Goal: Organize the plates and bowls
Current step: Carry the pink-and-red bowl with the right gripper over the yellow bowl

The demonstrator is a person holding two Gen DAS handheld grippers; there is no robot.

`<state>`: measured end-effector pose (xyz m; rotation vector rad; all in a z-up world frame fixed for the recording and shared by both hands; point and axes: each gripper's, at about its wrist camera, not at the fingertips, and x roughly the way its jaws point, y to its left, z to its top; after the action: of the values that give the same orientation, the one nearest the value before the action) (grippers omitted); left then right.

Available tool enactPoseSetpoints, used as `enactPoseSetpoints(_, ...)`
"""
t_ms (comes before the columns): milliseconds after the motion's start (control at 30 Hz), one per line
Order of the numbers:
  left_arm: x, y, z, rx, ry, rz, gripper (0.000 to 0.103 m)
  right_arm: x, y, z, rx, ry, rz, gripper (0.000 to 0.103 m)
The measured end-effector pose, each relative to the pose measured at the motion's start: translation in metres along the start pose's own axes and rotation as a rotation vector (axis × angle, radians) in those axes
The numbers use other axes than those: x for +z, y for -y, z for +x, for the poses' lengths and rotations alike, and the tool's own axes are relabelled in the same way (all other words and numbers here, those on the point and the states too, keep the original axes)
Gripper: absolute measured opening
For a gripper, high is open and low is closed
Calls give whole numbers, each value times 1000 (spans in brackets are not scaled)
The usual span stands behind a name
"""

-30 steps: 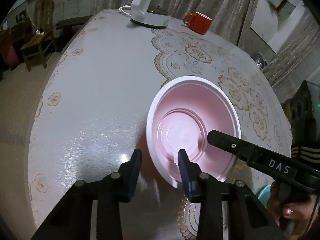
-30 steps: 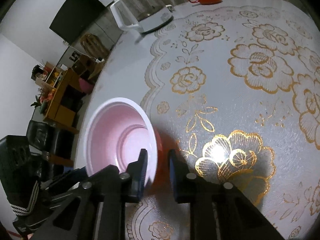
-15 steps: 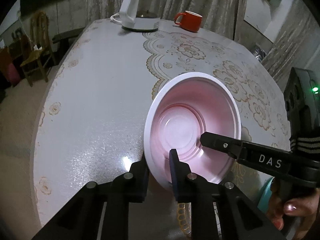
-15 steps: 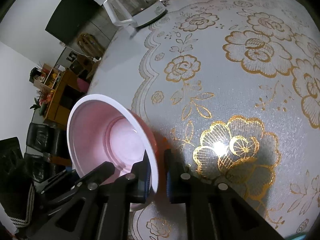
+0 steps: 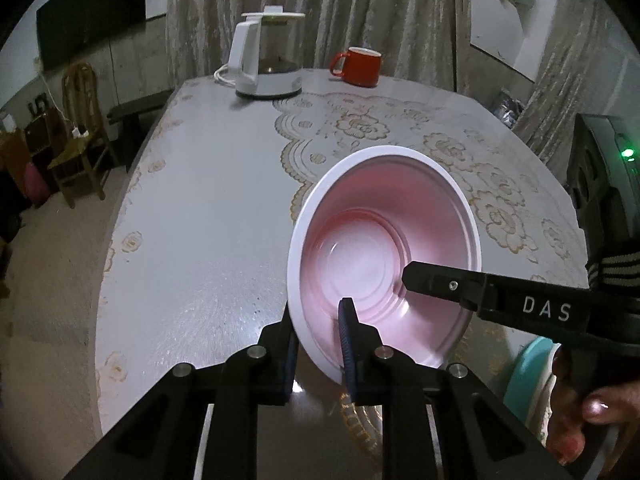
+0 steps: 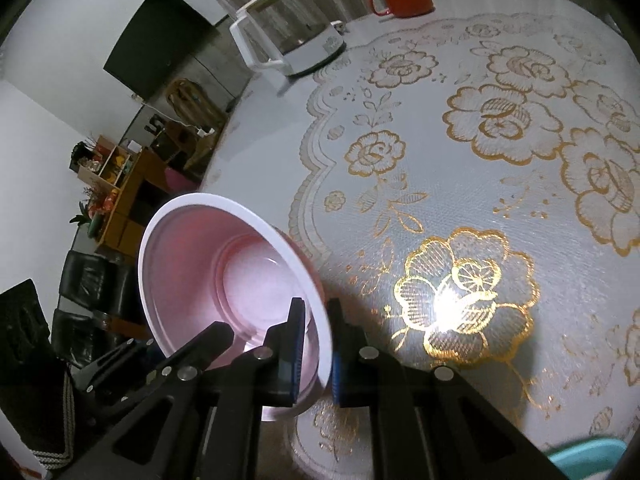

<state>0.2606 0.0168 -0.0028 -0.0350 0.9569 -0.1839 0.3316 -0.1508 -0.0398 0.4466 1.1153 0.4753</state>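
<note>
The pink bowl (image 5: 384, 256) is tilted above the table (image 5: 200, 208) (held from two sides). The left gripper (image 5: 320, 344) is clamped on its near rim. The right gripper (image 6: 316, 344) is clamped on the opposite rim, one finger inside, one outside.

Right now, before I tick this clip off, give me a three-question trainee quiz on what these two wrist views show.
1. True or false: both hand-held grippers clamp the pink bowl by its rim.
2. Which stands nearer the curtain? A) bowl B) red mug
3. Fill in: beside the mug stands a white ____.

Key: 1 true: left hand-held gripper and right hand-held gripper each pinch the wall. 2 B. 3 kettle.
</note>
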Motion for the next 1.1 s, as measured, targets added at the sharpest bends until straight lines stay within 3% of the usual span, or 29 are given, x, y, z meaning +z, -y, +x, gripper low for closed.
enactPoseSetpoints(600,-34,20,-72,-2,135,17,19,-42,-23,-60,57,77,-23,10)
enactPoseSetpoints(1100,-69,29,-109,-15,197,28,19,-88,-32,-98,116,118,-20,11)
